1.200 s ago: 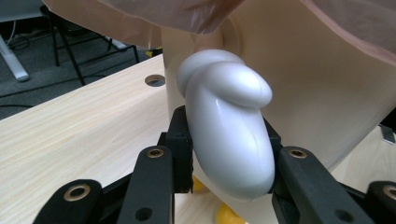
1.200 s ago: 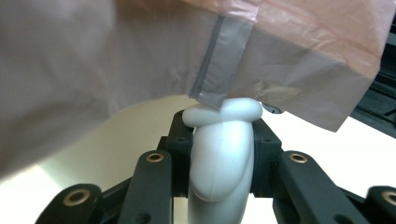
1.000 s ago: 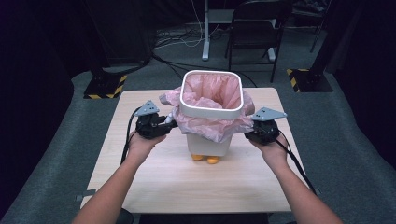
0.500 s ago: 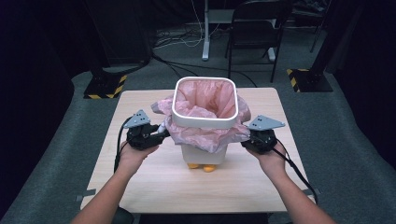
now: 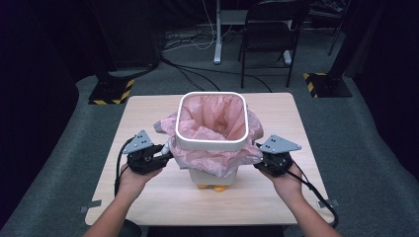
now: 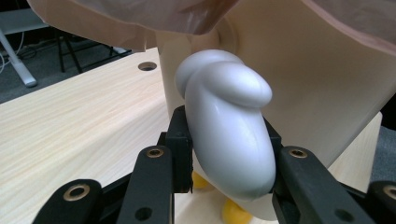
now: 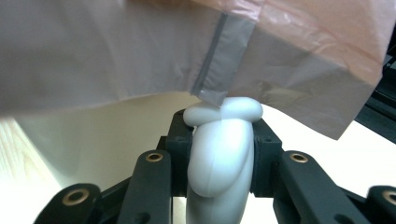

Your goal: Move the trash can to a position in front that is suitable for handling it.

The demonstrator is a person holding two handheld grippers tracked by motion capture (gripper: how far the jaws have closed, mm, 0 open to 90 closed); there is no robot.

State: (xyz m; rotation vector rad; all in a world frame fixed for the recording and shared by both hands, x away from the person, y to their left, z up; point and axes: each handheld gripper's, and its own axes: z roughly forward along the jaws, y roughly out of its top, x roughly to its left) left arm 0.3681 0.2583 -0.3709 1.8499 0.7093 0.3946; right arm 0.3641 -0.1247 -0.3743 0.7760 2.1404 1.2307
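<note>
Bin (image 5: pixel 213 170): smooth, square-rimmed, pink-lined

A wooden table (image 5: pixel 148 111), a dark folding chair (image 5: pixel 271 29) behind it, grey carpet (image 5: pixel 375 148) around

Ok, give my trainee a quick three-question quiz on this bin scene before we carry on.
1. True or false: both claws are shut on the bin's side handles.
2. What colour is the liner in the bin?
3. What peeps out under the bin's base? A) yellow feet B) black wheels C) a red cloth

Key:
1. True. The left claw clamps the left handle; the right claw clamps the right handle.
2. Pink; it folds out over the white rim.
3. A, the yellow feet, on the table.
</note>
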